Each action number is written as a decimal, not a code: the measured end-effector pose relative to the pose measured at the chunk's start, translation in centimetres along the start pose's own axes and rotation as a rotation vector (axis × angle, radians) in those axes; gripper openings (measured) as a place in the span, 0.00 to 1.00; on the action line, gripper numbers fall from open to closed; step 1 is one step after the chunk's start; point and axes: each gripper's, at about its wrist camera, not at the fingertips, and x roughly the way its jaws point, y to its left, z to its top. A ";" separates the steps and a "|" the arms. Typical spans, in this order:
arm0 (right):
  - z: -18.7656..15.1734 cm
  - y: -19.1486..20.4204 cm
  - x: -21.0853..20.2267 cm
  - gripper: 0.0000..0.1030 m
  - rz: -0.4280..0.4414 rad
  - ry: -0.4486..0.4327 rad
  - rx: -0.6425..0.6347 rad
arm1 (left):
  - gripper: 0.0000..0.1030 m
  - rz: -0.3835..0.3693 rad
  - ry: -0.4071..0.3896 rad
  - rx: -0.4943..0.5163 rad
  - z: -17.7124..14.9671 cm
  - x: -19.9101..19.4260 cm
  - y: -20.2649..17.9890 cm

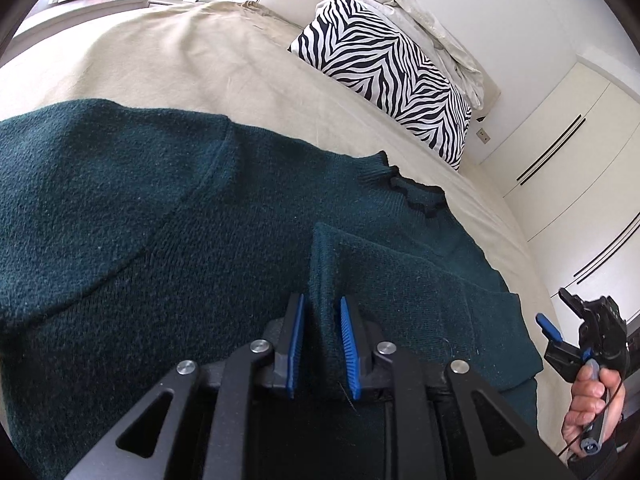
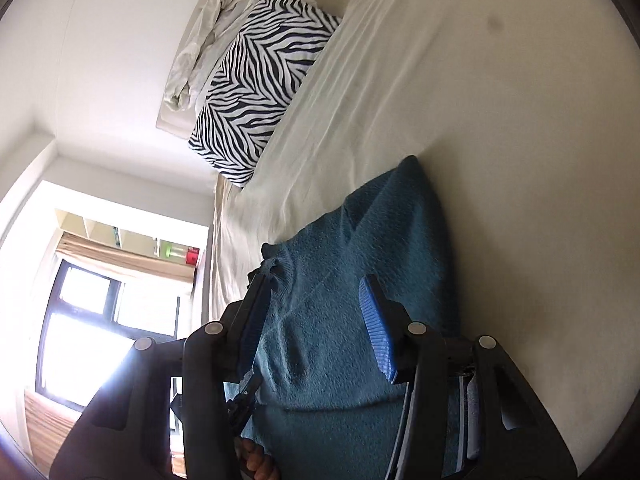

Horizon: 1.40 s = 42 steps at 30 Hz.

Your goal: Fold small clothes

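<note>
A dark teal knit sweater [image 1: 120, 220] lies spread on the beige bed sheet [image 1: 180, 52], its black-trimmed collar [image 1: 404, 188] toward the pillow. My left gripper [image 1: 322, 312] is shut on a raised fold of the sweater [image 1: 324, 264], pinched between the blue pads. One sleeve part lies folded over the body at the right. My right gripper [image 2: 316, 308] is open, held sideways above the sweater [image 2: 360, 248], nothing between its fingers. The right gripper also shows in the left wrist view [image 1: 556, 312], in a hand off the bed's right edge.
A zebra-striped pillow [image 1: 384, 64] and crumpled white bedding [image 1: 432, 24] lie at the head of the bed. White wardrobe doors [image 1: 560, 152] stand to the right. A window [image 2: 92, 320] shows in the right wrist view.
</note>
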 end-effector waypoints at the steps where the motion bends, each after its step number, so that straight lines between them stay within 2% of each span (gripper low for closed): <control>1: 0.8 -0.1 1.0 0.46 0.010 0.027 -0.001 | 0.20 0.005 -0.003 0.010 0.0 0.0 -0.1; 2: 1.5 -0.3 1.9 0.47 -0.004 0.046 0.001 | 0.20 0.009 -0.004 0.016 -0.1 0.0 -0.1; 3: 1.8 -0.8 2.6 0.47 -0.059 0.098 0.022 | 0.20 0.007 -0.005 0.016 -0.1 0.1 -0.1; 5: 1.7 -2.7 3.5 0.47 -0.087 0.162 0.055 | 0.20 -0.005 -0.005 0.008 0.0 0.1 0.1; 8: 0.5 -4.5 1.6 0.46 -0.003 0.153 0.061 | 0.20 -0.028 -0.002 -0.012 0.0 0.0 0.5; 11: -0.7 -5.4 -1.1 0.46 0.003 0.141 0.054 | 0.20 -0.043 0.018 -0.039 0.3 -0.3 0.8; 15: -1.3 -5.1 -4.4 0.49 -0.021 0.126 0.054 | 0.21 -0.009 0.019 -0.020 0.1 -1.1 0.3; 17: -1.1 -3.9 -5.4 0.49 0.032 0.112 0.036 | 0.21 0.002 0.007 0.000 -0.2 -0.9 0.1; 20: -1.1 -1.9 -4.7 0.52 0.077 0.132 -0.006 | 0.21 -0.019 0.002 -0.013 -0.3 -0.8 0.6; 24: -2.9 -3.5 -0.7 0.54 -0.022 0.234 0.004 | 0.21 -0.052 -0.001 -0.030 -0.4 -0.8 1.2; 27: -3.9 -3.7 -1.6 0.54 -0.014 0.196 -0.043 | 0.21 -0.049 -0.006 -0.023 -0.5 -0.8 1.1; 29: -3.9 -3.6 -2.7 0.54 -0.006 0.198 -0.015 | 0.21 -0.051 -0.010 -0.022 -0.6 -0.8 1.1; 34: -1.3 -0.9 -4.0 0.55 0.048 0.115 -0.048 | 0.21 -0.051 -0.018 -0.019 -0.7 -0.8 1.1; 37: 0.4 -1.4 -2.3 0.65 0.071 0.096 -0.012 | 0.21 -0.053 -0.019 -0.017 -0.7 -0.8 1.1; 39: 0.2 -3.3 0.2 0.66 -0.049 0.144 0.024 | 0.21 -0.059 -0.018 -0.020 -0.7 -0.7 1.1; 42: -1.0 -2.6 -0.2 0.65 -0.068 0.098 -0.054 | 0.22 -0.085 -0.011 -0.039 -0.4 -0.8 1.4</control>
